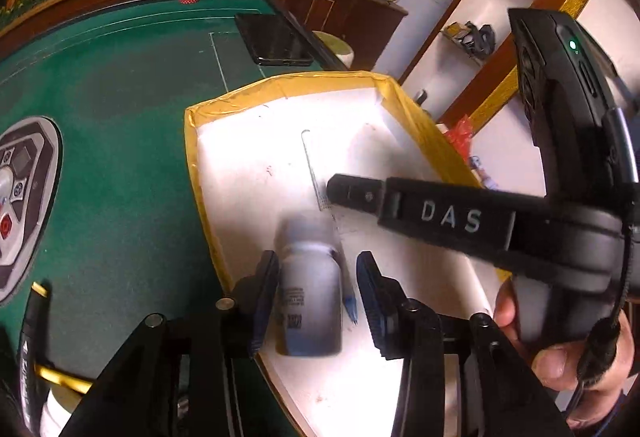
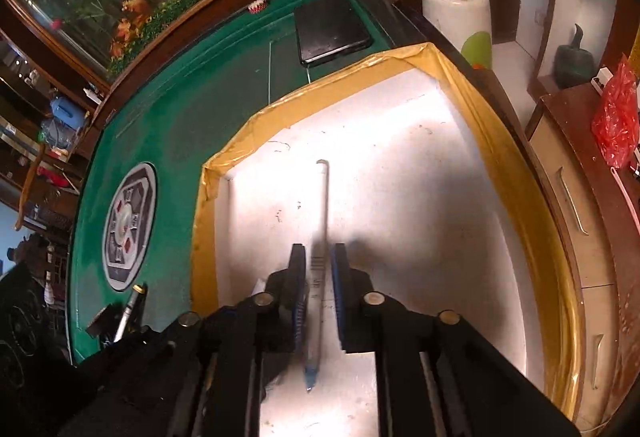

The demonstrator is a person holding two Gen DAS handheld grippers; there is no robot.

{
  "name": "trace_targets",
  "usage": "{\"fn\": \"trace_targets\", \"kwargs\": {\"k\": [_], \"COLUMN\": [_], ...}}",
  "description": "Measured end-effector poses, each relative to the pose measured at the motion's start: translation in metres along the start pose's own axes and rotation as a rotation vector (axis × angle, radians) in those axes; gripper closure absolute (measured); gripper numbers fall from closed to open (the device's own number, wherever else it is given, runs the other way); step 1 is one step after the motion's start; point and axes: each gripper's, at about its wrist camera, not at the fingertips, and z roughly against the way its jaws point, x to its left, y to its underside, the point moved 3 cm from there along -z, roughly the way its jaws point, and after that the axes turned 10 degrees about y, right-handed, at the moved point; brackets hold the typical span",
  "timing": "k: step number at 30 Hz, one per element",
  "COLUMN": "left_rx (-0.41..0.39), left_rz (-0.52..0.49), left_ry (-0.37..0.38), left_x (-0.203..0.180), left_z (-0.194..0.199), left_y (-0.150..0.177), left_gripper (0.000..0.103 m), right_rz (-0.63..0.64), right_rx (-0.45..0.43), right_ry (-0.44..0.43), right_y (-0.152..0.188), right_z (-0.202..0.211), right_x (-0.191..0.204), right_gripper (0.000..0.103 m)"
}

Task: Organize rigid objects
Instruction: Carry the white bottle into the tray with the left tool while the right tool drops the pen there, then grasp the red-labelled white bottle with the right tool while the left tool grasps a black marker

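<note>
A white box with a yellow-taped rim (image 1: 288, 85) (image 2: 400, 61) sits on the green table. A white bottle with a grey cap (image 1: 310, 285) lies on the box floor between the fingers of my left gripper (image 1: 316, 261). The left pad is right beside the bottle and the right pad stands clear of it, so this gripper is open. A white pen with a blue tip (image 2: 323, 205) (image 1: 351, 307) lies along the box floor next to the bottle. My right gripper (image 2: 318, 251) straddles the pen with narrow jaws, a thin gap showing at the right pad. One of its fingers (image 1: 400, 203) reaches across the left wrist view.
A black phone (image 1: 276, 41) (image 2: 332, 29) lies on the green felt (image 1: 120, 157) beyond the box. The table's centre panel (image 1: 24, 197) is to the left, and a silver marker (image 2: 130, 311) lies near the front. A white-green stool (image 2: 456, 21) stands past the table edge. A hand (image 1: 560, 353) holds the right gripper.
</note>
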Motion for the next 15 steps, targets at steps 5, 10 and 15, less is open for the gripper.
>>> {"fn": "trace_targets", "kwargs": {"k": [5, 10, 15], "left_rx": [-0.051, -0.119, -0.152], "left_rz": [-0.033, -0.056, -0.081], "left_ry": [0.016, 0.07, 0.049], "left_x": [-0.014, -0.014, 0.009], "left_z": [0.04, 0.101, 0.166], "left_y": [0.016, 0.053, 0.098], "left_gripper": [0.051, 0.034, 0.034], "right_rz": [-0.021, 0.0, 0.088], "right_rx": [-0.094, -0.166, -0.144], "right_ry": [-0.019, -0.112, -0.252], "right_y": [0.015, 0.056, 0.109], "right_z": [0.041, 0.09, 0.107], "right_x": [-0.004, 0.011, 0.049], "right_gripper": [0.089, 0.076, 0.07]}}
